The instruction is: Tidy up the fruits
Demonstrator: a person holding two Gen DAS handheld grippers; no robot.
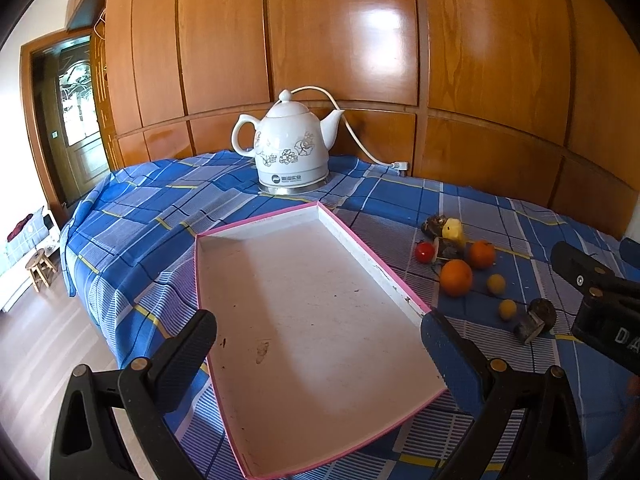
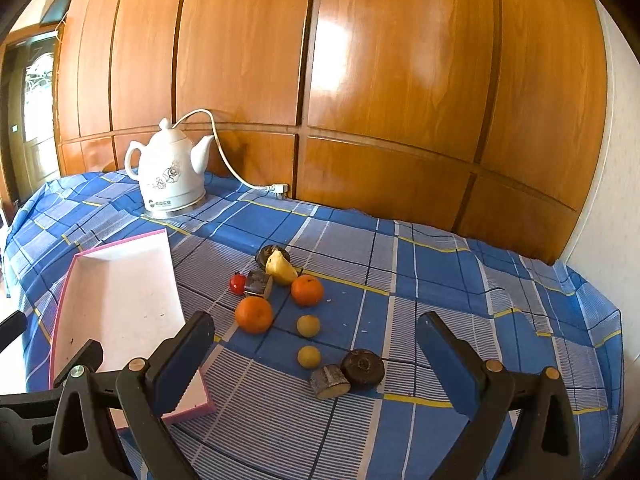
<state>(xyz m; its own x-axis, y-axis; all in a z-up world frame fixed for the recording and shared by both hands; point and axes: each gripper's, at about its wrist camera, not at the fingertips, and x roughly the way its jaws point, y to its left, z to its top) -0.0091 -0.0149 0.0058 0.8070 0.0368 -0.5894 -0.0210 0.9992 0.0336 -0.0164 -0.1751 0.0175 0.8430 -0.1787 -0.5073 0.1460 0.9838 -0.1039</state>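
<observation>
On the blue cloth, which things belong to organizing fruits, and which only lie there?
Belong to the job:
two oranges
two small yellow fruits
red fruit
yellow cut piece
pink-edged tray

Only lying about:
white kettle
its cord

The tray (image 2: 120,304) has its near corner hidden behind the left finger of the right gripper (image 2: 316,344); the kettle's label (image 1: 286,179) is too small to read.
</observation>
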